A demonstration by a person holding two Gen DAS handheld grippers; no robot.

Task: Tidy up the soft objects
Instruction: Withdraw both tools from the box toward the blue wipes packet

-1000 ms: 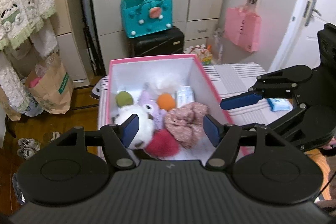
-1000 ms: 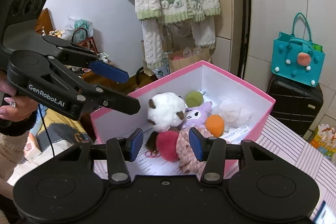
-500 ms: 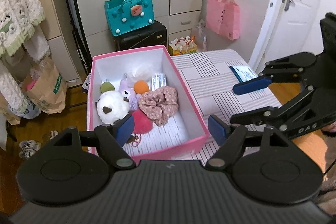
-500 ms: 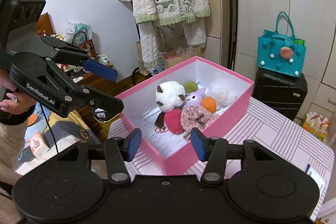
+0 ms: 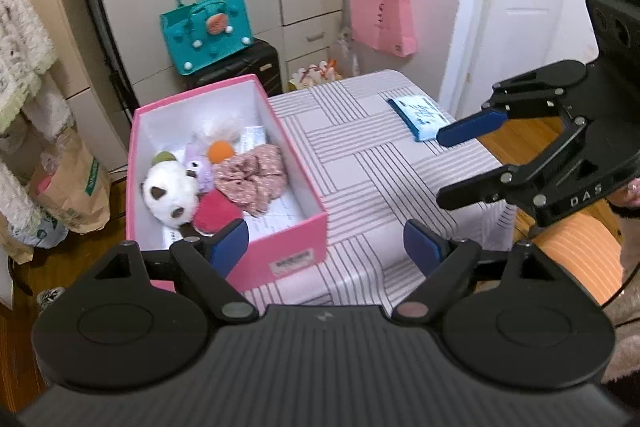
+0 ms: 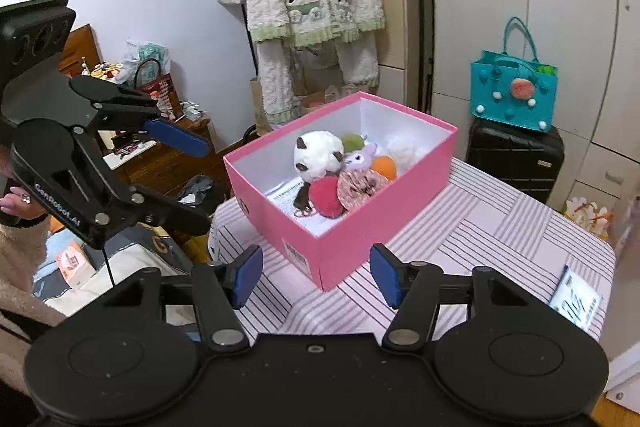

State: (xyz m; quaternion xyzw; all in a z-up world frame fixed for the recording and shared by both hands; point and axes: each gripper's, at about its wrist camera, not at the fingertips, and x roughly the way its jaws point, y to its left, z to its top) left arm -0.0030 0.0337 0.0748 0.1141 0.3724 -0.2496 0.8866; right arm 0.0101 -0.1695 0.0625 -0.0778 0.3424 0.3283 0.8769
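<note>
Soft toys: panda (image 5: 170, 193), red pompom (image 5: 218, 213), scrunchie (image 5: 252, 177), orange ball (image 5: 220, 151) all inside pink box (image 5: 296, 235) on striped table (image 5: 372, 163). Left gripper (image 5: 326, 247) jaws apart, empty, above table. Right gripper (image 6: 316, 275) jaws apart, empty, near box corner.

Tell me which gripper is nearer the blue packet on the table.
Right. The right gripper hangs open just beside the blue packet, one finger tip reaching over its near edge. The left gripper is open at the table's opposite end, by the pink box.
</note>
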